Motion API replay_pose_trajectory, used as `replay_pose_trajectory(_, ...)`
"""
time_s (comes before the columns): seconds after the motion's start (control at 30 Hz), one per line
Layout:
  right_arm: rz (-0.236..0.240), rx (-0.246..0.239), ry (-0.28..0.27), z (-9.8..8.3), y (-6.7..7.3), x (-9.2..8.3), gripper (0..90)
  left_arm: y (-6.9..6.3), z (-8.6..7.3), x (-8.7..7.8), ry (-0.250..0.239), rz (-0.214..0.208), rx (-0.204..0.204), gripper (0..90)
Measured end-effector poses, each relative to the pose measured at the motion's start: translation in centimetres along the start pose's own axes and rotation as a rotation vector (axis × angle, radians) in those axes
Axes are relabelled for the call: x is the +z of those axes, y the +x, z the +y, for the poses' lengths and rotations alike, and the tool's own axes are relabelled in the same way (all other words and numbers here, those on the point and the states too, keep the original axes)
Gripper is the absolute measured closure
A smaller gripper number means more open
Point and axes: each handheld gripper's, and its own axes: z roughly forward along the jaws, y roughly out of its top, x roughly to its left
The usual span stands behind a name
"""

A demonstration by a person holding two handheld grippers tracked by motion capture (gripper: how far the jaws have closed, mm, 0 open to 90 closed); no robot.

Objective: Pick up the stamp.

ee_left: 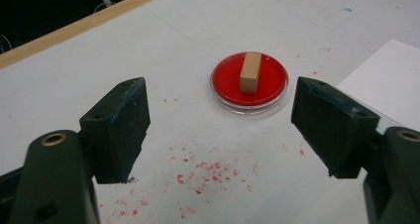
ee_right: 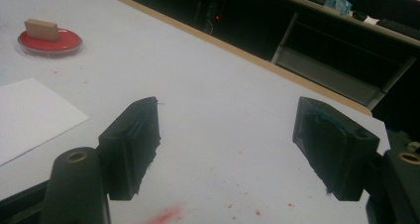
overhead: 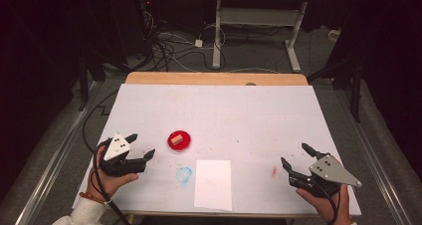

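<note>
Left gripper view: my left gripper (ee_left: 220,130) has its fingers wide, lined up on the wooden block (ee_left: 250,73) in the red dish (ee_left: 225,80); right gripper (ee_right: 228,144) waits wide apart.

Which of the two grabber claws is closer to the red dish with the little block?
The left gripper, beside the round red dish holding the tan wooden block. The right gripper sits far across the table.

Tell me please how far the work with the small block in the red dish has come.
Nothing looks done yet: the wooden block lies in the red dish, untouched. In hand: the left gripper is open and points at the dish, with its fingers short of it. The right gripper is open too, off to the right, holding nothing. Left, probably: closing in on the block and grasping it.
</note>
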Motion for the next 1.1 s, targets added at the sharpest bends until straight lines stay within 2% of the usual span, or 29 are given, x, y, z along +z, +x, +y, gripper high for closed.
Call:
replay_pose_trajectory(0.13,0.0,-0.003,0.003,0.0,-0.1,0.1,26.6,0.1,1.4,-0.3,0.025,-0.014,0.007,22.1)
replay_pose_trajectory(0.27,-0.001,0.001,0.012,0.0,-0.2,0.3,26.7,0.3,2.9,-0.3,0.071,-0.028,0.008,22.1)
replay_pose_trajectory(0.43,0.005,-0.006,0.026,0.0,0.0,0.6,26.9,0.1,4.5,0.5,0.132,-0.046,0.027,23.6)
replay_pose_trajectory(0.57,0.016,-0.007,0.046,-0.2,0.0,1.0,26.9,0.0,5.4,1.7,0.21,-0.079,0.046,27.4)
replay_pose_trajectory(0.63,0.017,-0.008,0.057,-0.3,0.0,1.1,27.1,-0.1,5.9,2.3,0.234,-0.097,0.066,28.4)
replay_pose_trajectory(0.7,0.019,-0.017,0.065,-0.5,0.0,1.3,27.2,-0.1,6.4,3.0,0.255,-0.101,0.08,33.2)
replay_pose_trajectory(0.8,0.022,-0.034,0.076,-0.6,0.1,1.4,27.2,0.0,6.9,4.3,0.291,-0.138,0.094,36.9)
replay_pose_trajectory(0.93,0.028,-0.045,0.09,-0.7,0.2,1.6,27.5,-0.2,7.3,6.4,0.372,-0.159,0.126,41.1)
replay_pose_trajectory(0.97,0.028,-0.045,0.09,-0.7,0.2,1.6,27.5,-0.2,7.3,6.9,0.385,-0.176,0.129,41.1)
replay_pose_trajectory(1.03,0.03,-0.047,0.094,-0.8,0.2,1.6,27.5,-0.2,7.3,7.7,0.412,-0.193,0.139,47.3)
replay_pose_trajectory(1.1,0.031,-0.04,0.096,-0.8,0.2,1.7,27.5,-0.1,7.3,8.5,0.429,-0.215,0.136,48.1)
